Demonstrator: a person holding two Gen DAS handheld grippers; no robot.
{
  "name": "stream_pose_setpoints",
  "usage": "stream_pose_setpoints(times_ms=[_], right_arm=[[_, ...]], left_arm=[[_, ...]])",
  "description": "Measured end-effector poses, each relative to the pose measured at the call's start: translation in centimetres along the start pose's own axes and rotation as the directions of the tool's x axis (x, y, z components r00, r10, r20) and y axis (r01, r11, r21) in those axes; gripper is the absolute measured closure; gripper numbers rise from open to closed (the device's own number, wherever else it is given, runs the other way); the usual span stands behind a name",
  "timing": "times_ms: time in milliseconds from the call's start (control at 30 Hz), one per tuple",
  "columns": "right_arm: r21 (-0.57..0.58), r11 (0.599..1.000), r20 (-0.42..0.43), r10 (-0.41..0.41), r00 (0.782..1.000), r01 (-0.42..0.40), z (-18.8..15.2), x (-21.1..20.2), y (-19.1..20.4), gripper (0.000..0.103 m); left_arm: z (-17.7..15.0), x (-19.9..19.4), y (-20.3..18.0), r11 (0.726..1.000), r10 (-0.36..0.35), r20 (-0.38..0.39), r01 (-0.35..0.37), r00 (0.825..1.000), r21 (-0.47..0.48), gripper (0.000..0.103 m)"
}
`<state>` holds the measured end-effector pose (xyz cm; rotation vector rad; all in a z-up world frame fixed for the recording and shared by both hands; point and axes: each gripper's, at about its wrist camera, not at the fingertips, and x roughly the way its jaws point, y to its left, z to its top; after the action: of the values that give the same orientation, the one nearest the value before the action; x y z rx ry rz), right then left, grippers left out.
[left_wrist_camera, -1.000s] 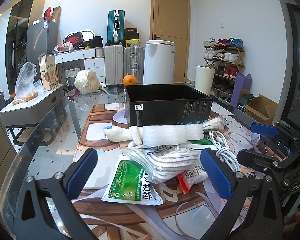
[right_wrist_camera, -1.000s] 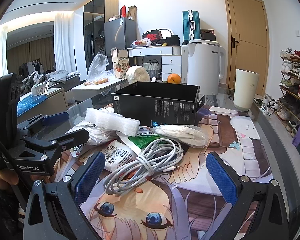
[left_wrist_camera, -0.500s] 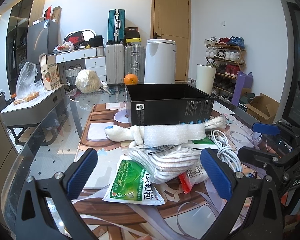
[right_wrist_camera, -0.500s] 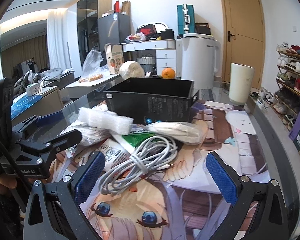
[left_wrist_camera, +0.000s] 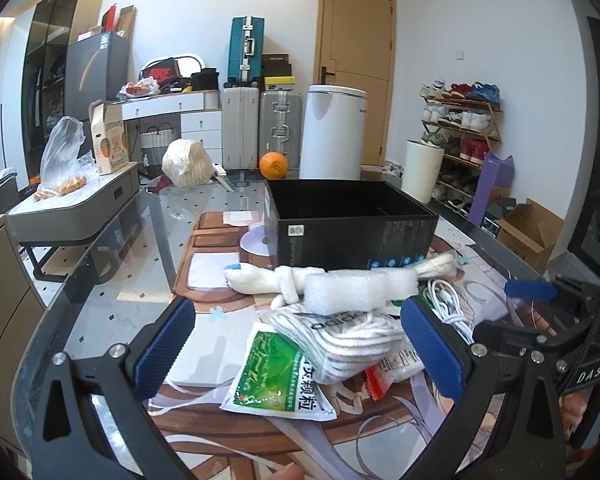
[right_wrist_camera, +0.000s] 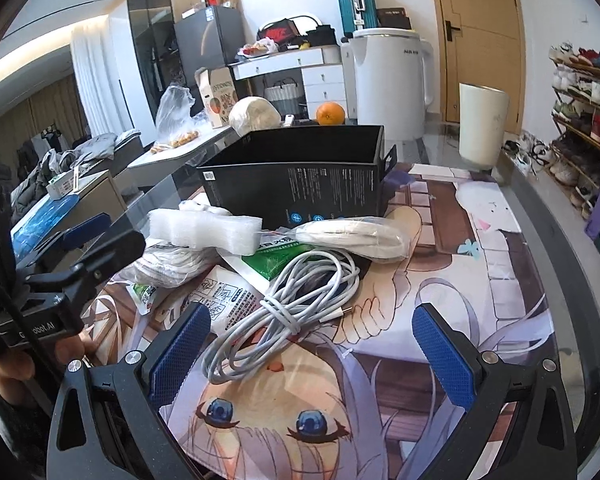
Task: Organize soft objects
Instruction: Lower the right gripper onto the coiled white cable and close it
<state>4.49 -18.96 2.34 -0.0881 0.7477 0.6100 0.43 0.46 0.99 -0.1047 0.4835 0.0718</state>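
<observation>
A pile of soft things lies on the printed mat in front of an open black box (left_wrist_camera: 352, 228) (right_wrist_camera: 300, 184). On top is a white foam block (left_wrist_camera: 358, 290) (right_wrist_camera: 204, 230), over a white knotted sock (left_wrist_camera: 268, 280) and a bag of white striped socks (left_wrist_camera: 344, 340) (right_wrist_camera: 168, 266). A green sachet (left_wrist_camera: 276, 376), a bagged white item (right_wrist_camera: 352, 236) and a coiled white cable (right_wrist_camera: 288, 312) (left_wrist_camera: 448, 304) lie beside them. My left gripper (left_wrist_camera: 296, 352) is open, just short of the sock bag. My right gripper (right_wrist_camera: 308, 356) is open, its tips either side of the cable's near end.
An orange (left_wrist_camera: 274, 165) and a white bundle (left_wrist_camera: 186, 162) sit on the glass table behind the box. A white bin (left_wrist_camera: 334, 132) and suitcases (left_wrist_camera: 242, 132) stand beyond. A shoe rack (left_wrist_camera: 460, 136) is at the right. The table's glass edge (right_wrist_camera: 540, 216) curves along the right.
My right gripper has moved forward and turned left, so the cable now lies between its tips. My left gripper has edged slightly forward toward the pile. Both stay open.
</observation>
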Motion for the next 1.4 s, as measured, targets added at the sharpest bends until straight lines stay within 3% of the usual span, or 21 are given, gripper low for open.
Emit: stream_pose_setpoints(times_ms=[267, 667, 967, 1133, 1400], right_arm=[[-0.004, 0.999, -0.056, -0.04, 0.998, 0.04, 0.5, 1.3, 1.0, 0.001], [-0.064, 0.979, -0.128, -0.202, 0.971, 0.195, 0.0, 2.0, 0.4, 0.001], [0.004, 0.988, -0.125, -0.15, 0.981, 0.151, -0.8, 2.0, -1.8, 0.001], [-0.005, 0.991, -0.14, -0.135, 0.981, 0.136, -1.0, 3.2, -1.2, 0.001], [-0.072, 0.99, -0.119, -0.129, 0.984, 0.121, -1.0, 4.0, 0.4, 0.016]], left_arm=[[0.6, 0.1, 0.3, 1.0, 0.004, 0.008, -0.004, 1.0, -0.003, 0.0], [0.5, 0.5, 0.1, 0.999, -0.039, -0.048, 0.039, 0.998, 0.007, 0.0], [0.1, 0.9, 0.0, 0.995, -0.095, -0.081, 0.094, 0.992, -0.017, 0.0], [0.0, 1.0, -0.5, 0.996, -0.083, -0.076, 0.084, 0.994, 0.01, 0.0], [-0.1, 1.0, -1.0, 0.996, -0.076, -0.07, 0.079, 0.995, 0.035, 0.0]])
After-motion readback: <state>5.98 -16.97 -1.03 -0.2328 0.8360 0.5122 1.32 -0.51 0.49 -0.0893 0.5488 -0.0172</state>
